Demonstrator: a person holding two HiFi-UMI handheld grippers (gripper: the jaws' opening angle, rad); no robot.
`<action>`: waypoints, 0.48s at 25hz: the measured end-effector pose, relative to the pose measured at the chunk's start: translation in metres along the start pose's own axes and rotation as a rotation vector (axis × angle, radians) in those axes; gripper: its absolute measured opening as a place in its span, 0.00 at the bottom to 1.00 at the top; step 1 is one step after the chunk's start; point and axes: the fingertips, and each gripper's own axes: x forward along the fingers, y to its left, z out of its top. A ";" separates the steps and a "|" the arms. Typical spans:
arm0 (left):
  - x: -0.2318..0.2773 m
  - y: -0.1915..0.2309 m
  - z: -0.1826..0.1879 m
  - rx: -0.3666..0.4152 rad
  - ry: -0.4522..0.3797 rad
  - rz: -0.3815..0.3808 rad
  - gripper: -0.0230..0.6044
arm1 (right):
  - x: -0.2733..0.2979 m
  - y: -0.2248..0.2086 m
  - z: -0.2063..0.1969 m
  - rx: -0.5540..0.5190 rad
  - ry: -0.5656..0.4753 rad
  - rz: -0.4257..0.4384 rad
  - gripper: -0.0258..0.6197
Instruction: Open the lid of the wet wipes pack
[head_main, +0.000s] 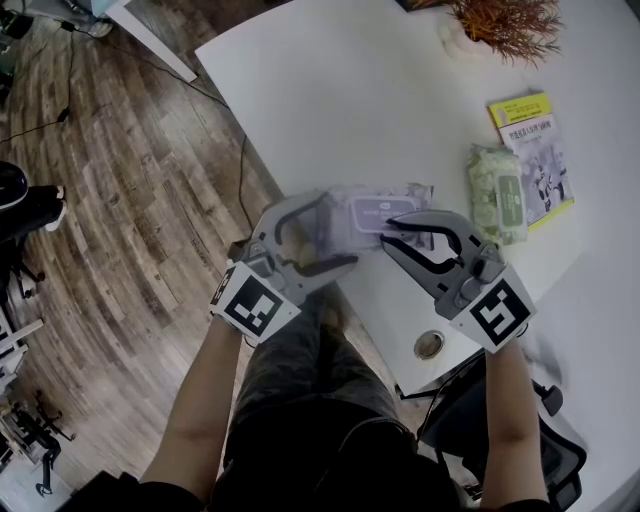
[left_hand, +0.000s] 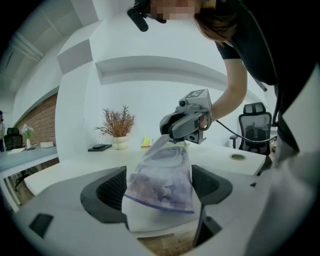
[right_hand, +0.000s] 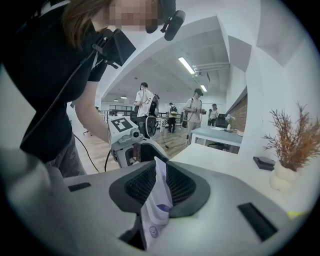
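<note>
The left gripper and the right gripper are held closest, at the near edge of the white table, and the purple wet wipes pack is carried between them just above that edge. The left jaws are closed on the pack's left end. The right jaws are pinched on a thin fold of its film at the other end; whether that fold belongs to the lid's tab cannot be told.

The lid is seen lying flat on the pack's top face, so the opening is judged not yet done: the pack is secured, and the lid remains to be caught and lifted. No wipes are exposed.

Further back, a green wet wipes pack is laid on the table with its lid shut, touching a yellow booklet. Dried stalks are held in a white vase at the far edge.
</note>
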 end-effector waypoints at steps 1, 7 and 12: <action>-0.002 0.001 0.001 -0.011 -0.008 0.001 0.70 | 0.000 -0.001 0.001 -0.003 -0.001 -0.004 0.16; -0.008 -0.005 0.004 -0.012 -0.010 -0.047 0.70 | 0.001 -0.002 0.001 0.000 -0.003 -0.017 0.16; -0.016 -0.013 0.015 -0.028 -0.042 -0.098 0.51 | 0.001 -0.005 0.006 0.001 -0.022 -0.031 0.16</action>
